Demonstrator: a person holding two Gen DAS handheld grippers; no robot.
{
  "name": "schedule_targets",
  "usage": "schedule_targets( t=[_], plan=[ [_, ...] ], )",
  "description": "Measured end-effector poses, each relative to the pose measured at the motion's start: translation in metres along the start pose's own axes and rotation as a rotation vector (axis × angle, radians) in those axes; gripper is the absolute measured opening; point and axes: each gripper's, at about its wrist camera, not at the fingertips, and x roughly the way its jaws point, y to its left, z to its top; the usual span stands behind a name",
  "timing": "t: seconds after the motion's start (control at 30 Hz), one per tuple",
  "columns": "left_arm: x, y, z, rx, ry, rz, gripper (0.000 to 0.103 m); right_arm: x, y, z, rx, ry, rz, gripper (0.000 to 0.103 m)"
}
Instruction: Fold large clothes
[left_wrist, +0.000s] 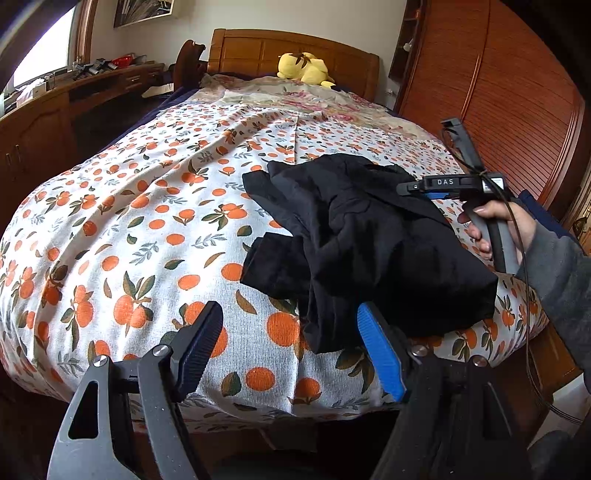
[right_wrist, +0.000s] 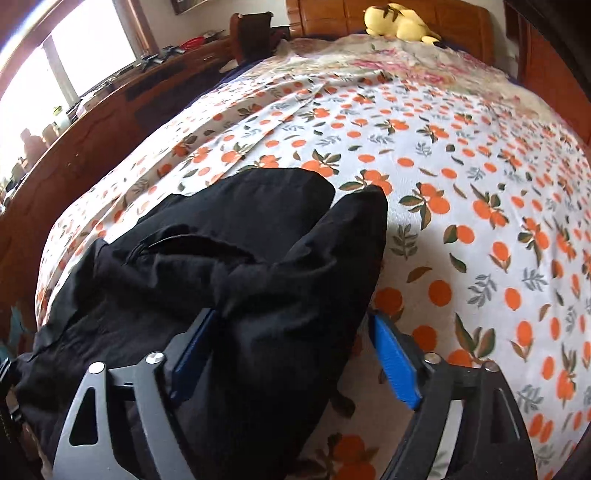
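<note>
A black garment (left_wrist: 369, 236) lies crumpled in a heap on the bed (left_wrist: 147, 221), near its foot edge on the side by the wardrobe (left_wrist: 517, 110). The bed wears an orange-print sheet — white with orange fruit and green leaves.

The left gripper (left_wrist: 291, 350) hangs over the foot of the bed with its jaws spread wide; the blue pad (left_wrist: 380, 354) sits just at the garment's near hem, and nothing lies between the fingers but sheet.

The right gripper (right_wrist: 295, 354) has its jaws apart too, with a thick fold of the garment (right_wrist: 221, 258) bulging up between them — the cloth covers much of the left pad, while the right pad stands clear of it.

A yellow plush (left_wrist: 304, 68) rests by the headboard (left_wrist: 258, 51). A desk (left_wrist: 74, 96) runs along the window side.
</note>
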Motion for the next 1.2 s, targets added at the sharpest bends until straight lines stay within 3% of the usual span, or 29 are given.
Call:
schedule_targets(
  t=[0.27, 0.87, 0.9, 0.97, 1.07, 1.13, 1.2],
  plan=[
    [0.008, -0.001, -0.005, -0.006, 0.029, -0.001, 0.076, 0.021, -0.023, -0.007, 0.11, 0.013, 0.096, 0.092],
    [0.023, -0.013, -0.009, -0.002, 0.043, -0.038, 0.075, 0.013, -0.004, 0.01, 0.014, 0.029, -0.004, 0.092],
    [0.024, -0.014, -0.009, -0.004, 0.038, -0.041, 0.072, 0.014, -0.003, 0.011, 0.013, 0.03, -0.004, 0.092],
    [0.026, -0.016, -0.009, -0.011, 0.041, -0.069, 0.054, 0.015, -0.002, 0.012, 0.006, 0.031, -0.013, 0.091],
    [0.031, -0.019, -0.011, -0.023, 0.052, -0.1, 0.041, 0.015, 0.0, 0.013, -0.001, 0.038, -0.005, 0.083],
    [0.032, -0.02, -0.016, -0.023, 0.053, -0.101, 0.038, 0.013, 0.002, 0.013, -0.009, 0.039, 0.013, 0.072],
    [0.033, -0.018, -0.018, -0.036, 0.058, -0.126, 0.025, 0.009, 0.003, 0.012, -0.023, 0.039, 0.025, 0.056]
  ],
)
